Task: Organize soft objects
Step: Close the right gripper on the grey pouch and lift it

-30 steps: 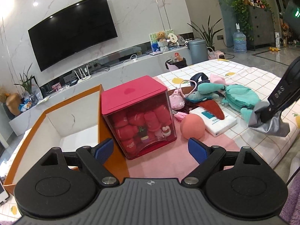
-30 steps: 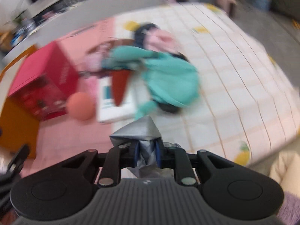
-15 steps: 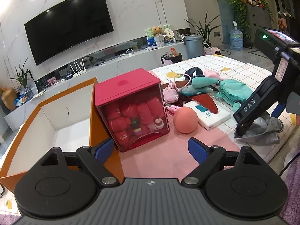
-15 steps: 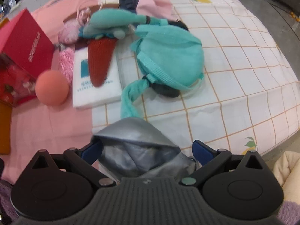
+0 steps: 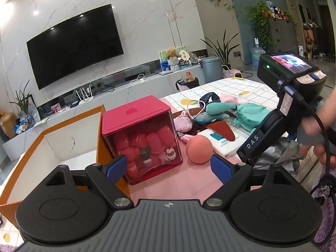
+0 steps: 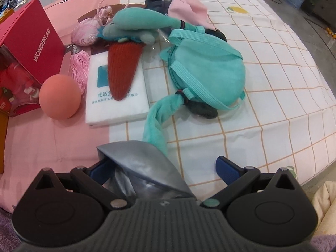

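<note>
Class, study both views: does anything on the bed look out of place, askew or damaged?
The knitted red cone lies crooked across the white tissue pack, its wide end under the teal plush. The orange box shows a crack in its inner wall.

Both the left gripper [image 5: 169, 166] and right gripper [image 6: 161, 169] hold their fingers spread wide.

My right claw [image 6: 161, 169] was matt black plastic with ribbed blue pads, and a silver bag [image 6: 145, 163] of shiny, crinkled foil-like sheet lay between them. Ahead, the teal backpack [image 6: 210, 73] looked like soft plush with woven straps. The knitted red cone [image 6: 122, 67] rested on a smooth, glossy tissue pack [image 6: 117, 109]. The peach ball [image 6: 59, 96] was matt and smooth. The red box [image 5: 145, 138] had clear glossy plastic walls. The checked sheet [image 6: 273, 84] was plain cloth.
</note>
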